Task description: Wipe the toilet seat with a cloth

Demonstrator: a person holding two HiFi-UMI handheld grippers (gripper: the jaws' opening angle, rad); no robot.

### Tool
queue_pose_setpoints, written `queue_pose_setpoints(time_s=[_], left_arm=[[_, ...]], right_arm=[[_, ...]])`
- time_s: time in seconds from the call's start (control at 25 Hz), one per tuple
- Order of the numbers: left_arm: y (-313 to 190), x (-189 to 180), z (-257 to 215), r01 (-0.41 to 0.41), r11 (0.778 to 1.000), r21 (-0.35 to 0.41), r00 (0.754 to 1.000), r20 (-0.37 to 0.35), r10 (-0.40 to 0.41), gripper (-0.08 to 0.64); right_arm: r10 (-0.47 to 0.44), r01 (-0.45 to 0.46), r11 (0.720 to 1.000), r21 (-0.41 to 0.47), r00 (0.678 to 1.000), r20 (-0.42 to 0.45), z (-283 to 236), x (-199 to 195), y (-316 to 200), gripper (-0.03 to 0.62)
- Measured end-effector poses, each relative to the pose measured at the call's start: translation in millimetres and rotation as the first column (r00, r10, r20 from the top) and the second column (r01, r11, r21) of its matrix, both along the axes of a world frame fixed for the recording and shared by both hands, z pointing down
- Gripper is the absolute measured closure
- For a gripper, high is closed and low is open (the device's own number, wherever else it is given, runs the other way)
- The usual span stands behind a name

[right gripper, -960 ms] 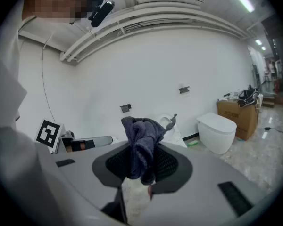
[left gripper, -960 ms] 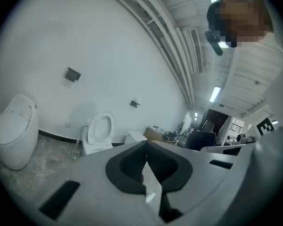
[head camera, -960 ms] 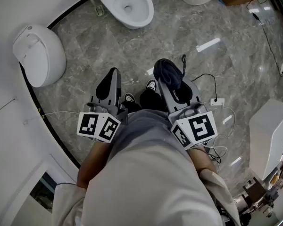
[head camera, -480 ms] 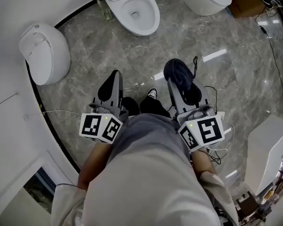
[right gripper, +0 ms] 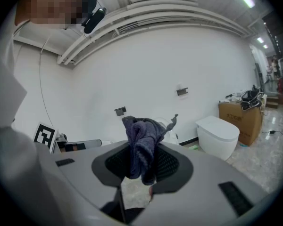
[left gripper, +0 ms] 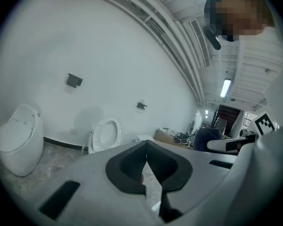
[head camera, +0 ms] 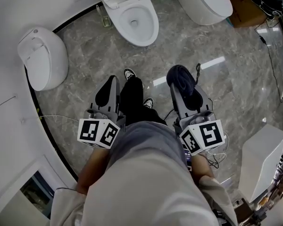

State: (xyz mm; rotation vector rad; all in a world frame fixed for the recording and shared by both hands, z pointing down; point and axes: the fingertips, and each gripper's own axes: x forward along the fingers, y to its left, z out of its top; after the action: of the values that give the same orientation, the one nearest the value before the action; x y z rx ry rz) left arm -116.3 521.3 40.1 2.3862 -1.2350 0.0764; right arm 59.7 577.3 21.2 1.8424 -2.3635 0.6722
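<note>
An open white toilet (head camera: 134, 14) with its lid up stands ahead on the grey marble floor; its seat (left gripper: 105, 133) also shows in the left gripper view. My right gripper (head camera: 181, 81) is shut on a bunched dark blue cloth (head camera: 180, 77), which sticks up between the jaws (right gripper: 141, 147) in the right gripper view. My left gripper (head camera: 110, 86) is shut with nothing in it, its tips (left gripper: 146, 147) meeting. Both grippers are held side by side in front of my body, well short of the toilet.
A closed white toilet (head camera: 41, 58) stands at the left by the curved wall, another (head camera: 203, 1) at the back right. A cardboard box (head camera: 245, 6) and cables lie at the far right. A white unit (head camera: 262, 159) stands at the right. My feet (head camera: 132, 79) step between the grippers.
I have walked forward: the open toilet has come closer and lower in the head view. Both grippers stay as they were, the right one still holding the cloth.
</note>
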Motion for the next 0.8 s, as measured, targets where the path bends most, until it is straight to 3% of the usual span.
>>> queue_pose_setpoints(time_s=[0.44,0.8], left_arm=[[-124.2,18.9,2.7,0.021,1.0,-0.021,1.0,-0.018,-0.021,0.551],[-228.2,16.8,4.2,0.007,0.999,-0.041,1.0,-0.011,-0.007,0.551]], right_arm=[[-0.033,0.032,0.999,-0.044,0.999,-0.04,5.1,18.3,-121.5,0.489],[-0.059,0.056,0.995,-0.079,0.998,-0.028,11.5,7.8,-231.0,0.489]])
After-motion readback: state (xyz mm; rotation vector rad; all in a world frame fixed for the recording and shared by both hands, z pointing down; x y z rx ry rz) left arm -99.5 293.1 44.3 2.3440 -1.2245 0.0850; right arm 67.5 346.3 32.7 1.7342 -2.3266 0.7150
